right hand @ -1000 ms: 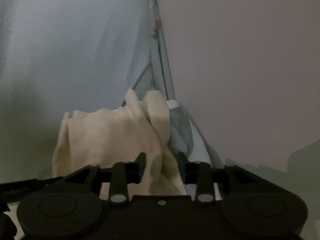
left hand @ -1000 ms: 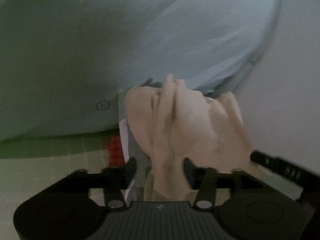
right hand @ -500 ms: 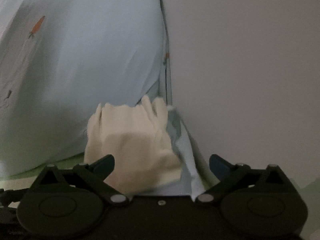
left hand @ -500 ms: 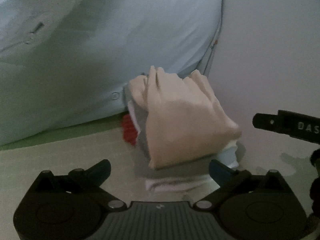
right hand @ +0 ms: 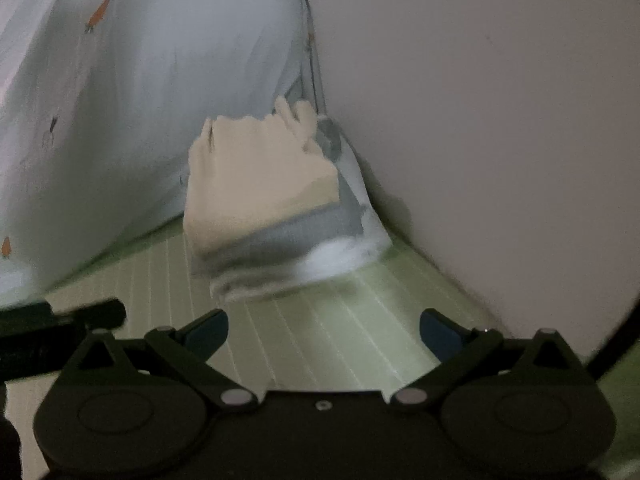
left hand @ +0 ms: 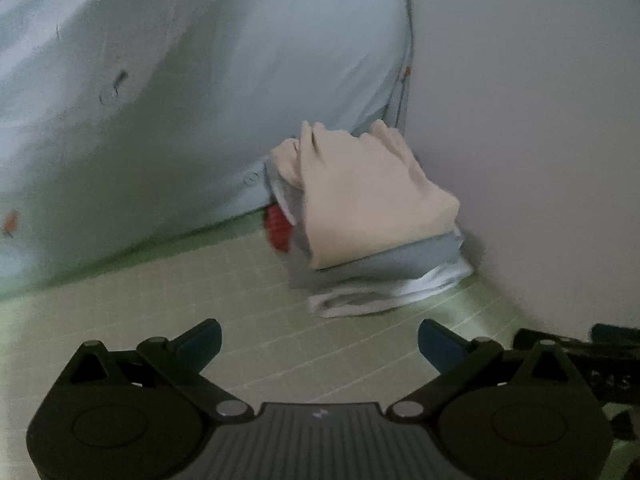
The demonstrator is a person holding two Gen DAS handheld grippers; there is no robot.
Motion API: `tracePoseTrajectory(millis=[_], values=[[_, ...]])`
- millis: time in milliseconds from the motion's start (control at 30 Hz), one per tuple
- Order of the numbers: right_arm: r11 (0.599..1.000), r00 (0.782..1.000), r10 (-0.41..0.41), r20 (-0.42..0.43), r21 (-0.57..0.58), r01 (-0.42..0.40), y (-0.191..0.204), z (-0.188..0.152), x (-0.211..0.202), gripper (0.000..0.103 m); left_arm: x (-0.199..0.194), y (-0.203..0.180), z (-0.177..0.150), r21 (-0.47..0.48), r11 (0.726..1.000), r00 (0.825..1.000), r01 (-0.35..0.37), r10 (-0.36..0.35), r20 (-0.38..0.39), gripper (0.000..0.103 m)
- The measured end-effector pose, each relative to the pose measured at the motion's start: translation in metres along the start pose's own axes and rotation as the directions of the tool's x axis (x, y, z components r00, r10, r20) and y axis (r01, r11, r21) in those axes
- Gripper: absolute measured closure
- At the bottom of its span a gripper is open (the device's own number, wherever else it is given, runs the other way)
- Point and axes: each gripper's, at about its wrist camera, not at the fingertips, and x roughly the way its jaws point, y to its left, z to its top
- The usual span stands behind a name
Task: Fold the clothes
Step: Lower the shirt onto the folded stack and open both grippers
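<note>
- My left gripper (left hand: 319,338) has its black jaws spread wide with nothing between them, only the bare mat; its blue-tipped fingers (left hand: 436,342) touch no cloth.
- My right gripper (right hand: 324,330) looks the same: jaws fully apart, empty, hanging over the mat short of the clothes.
- The task's things sit as a small stack of folded clothes (left hand: 372,240) at the far corner of the pale green ribbed mat (left hand: 180,292), where the mat meets the plain pinkish wall (left hand: 520,120).
- On top lies a soft cream folded garment (right hand: 256,176), smooth on its upper face and bunched into rumpled peaks along its far edge.
- Under it I see a grey folded layer (right hand: 288,236), then a white, slightly shiny one (left hand: 384,292) bulging out at the bottom.
- A red knobbly item (left hand: 277,232) peeks out on the stack's left; most of it is hidden, so I cannot say what it is.
- A big pale blue bedding cover with small orange carrot prints (left hand: 180,80) slopes up behind the stack and is cut off by the frame.
- Both views are dim and blurred, and the layers smear together in the right wrist view.
</note>
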Motion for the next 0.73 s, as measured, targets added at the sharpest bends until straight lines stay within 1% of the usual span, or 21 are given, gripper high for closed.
tracePoseTrajectory(millis=[67, 167, 500, 733], values=[[1.000, 1.000, 0.003, -0.015, -0.003, -0.003, -0.002, -0.009, -0.004, 0.000, -0.005, -0.003, -0.005, 0.033, 0.999, 1.000, -0.010, 0.009, 0.010, 0.000], [1.000, 1.000, 0.010, -0.025, -0.004, -0.011, -0.003, -0.016, -0.008, 0.000, -0.010, -0.005, -0.010, 0.032, 0.999, 1.000, 0.002, -0.002, -0.001, 0.000], [1.000, 1.000, 0.018, -0.019, -0.017, -0.018, -0.001, -0.015, -0.012, 0.000, -0.016, -0.006, -0.012, 0.025, 1.000, 1.000, -0.004, 0.004, 0.004, 0.000], [1.000, 1.000, 0.012, -0.015, -0.019, -0.012, 0.000, -0.014, -0.015, 0.000, -0.014, -0.005, -0.010, 0.017, 1.000, 1.000, 0.008, -0.008, -0.002, 0.000]])
